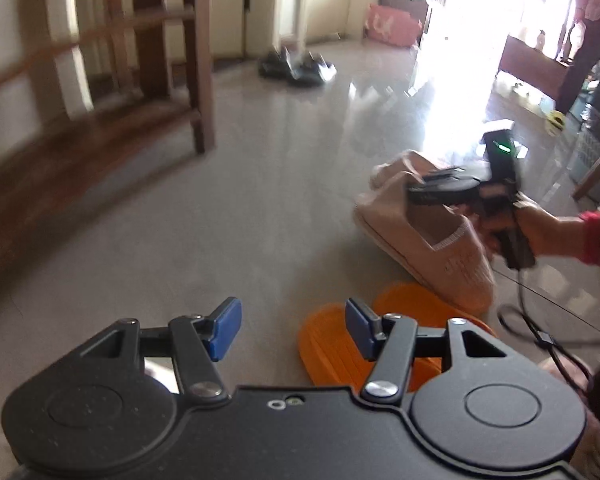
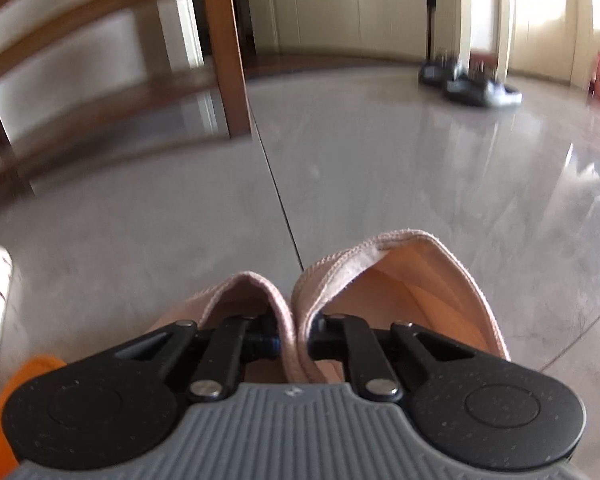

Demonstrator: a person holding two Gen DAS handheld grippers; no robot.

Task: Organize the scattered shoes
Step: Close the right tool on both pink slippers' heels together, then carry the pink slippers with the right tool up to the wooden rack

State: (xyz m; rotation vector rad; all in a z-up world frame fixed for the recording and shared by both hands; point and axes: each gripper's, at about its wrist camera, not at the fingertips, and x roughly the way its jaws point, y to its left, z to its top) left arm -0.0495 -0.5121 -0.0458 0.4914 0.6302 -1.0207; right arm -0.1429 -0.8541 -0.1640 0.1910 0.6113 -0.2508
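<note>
Beige slippers point(image 2: 380, 280) clenched together by right gripper point(image 2: 296, 344), carrying both as a pair; left gripper point(image 1: 294, 330) jaws released, empty above orange slippers point(image 1: 328, 344).

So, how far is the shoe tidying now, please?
Nothing looks put away yet. In hand: the right gripper is shut on the inner edges of both beige slip-on shoes, pinching them together. The left gripper is open and holds nothing; the orange slippers lie on the floor just beyond it. Still left: those orange slippers and the dark shoes far across the floor by the wall.
</note>
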